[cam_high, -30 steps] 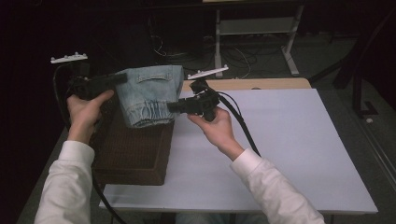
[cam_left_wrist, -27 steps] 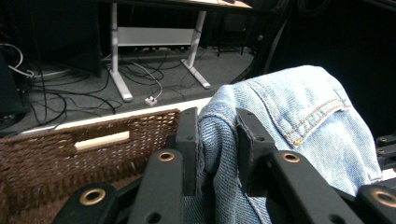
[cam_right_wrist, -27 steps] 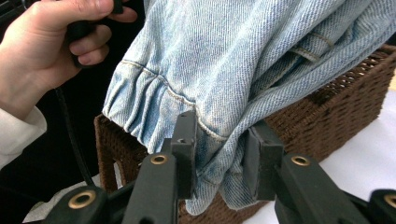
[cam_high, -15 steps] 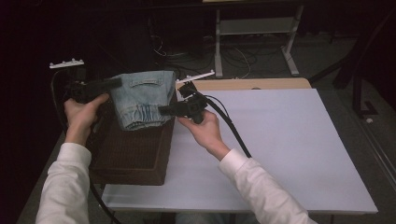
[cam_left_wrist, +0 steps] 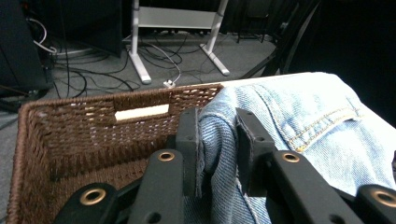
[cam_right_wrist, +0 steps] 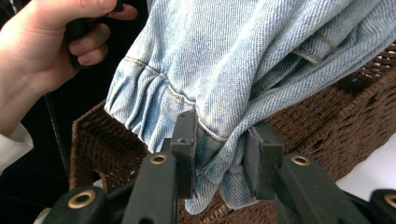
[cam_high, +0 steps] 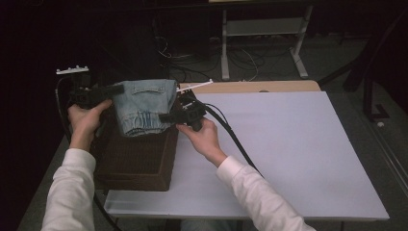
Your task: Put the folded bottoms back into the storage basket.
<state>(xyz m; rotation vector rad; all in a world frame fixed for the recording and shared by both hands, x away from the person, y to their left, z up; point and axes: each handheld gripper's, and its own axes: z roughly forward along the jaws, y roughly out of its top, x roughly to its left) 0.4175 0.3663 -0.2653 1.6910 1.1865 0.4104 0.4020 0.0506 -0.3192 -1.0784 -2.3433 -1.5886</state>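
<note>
In the high view the folded jeans [cam_high: 144, 107] cover the far part of the wicker basket [cam_high: 139, 161], so its inside there cannot be seen. The denim pinched in the left claw [cam_left_wrist: 217, 149] runs off the bottom edge of the left gripper view. In the right gripper view the jeans leave the top edge, and the left hand [cam_right_wrist: 44, 46] is cut by the left edge.

No writing, brand, number or sign can be read anywhere. The pale strip on the inner wall of the wicker basket [cam_left_wrist: 93, 135] in the left gripper view is a handle slot, blank and without lettering. The folded denim garment [cam_high: 144, 106] shows stitching and a belt loop but no legible label or tag. The white table [cam_high: 298, 154] carries no markings, and the furniture and cables behind it are too dark to yield any text.
</note>
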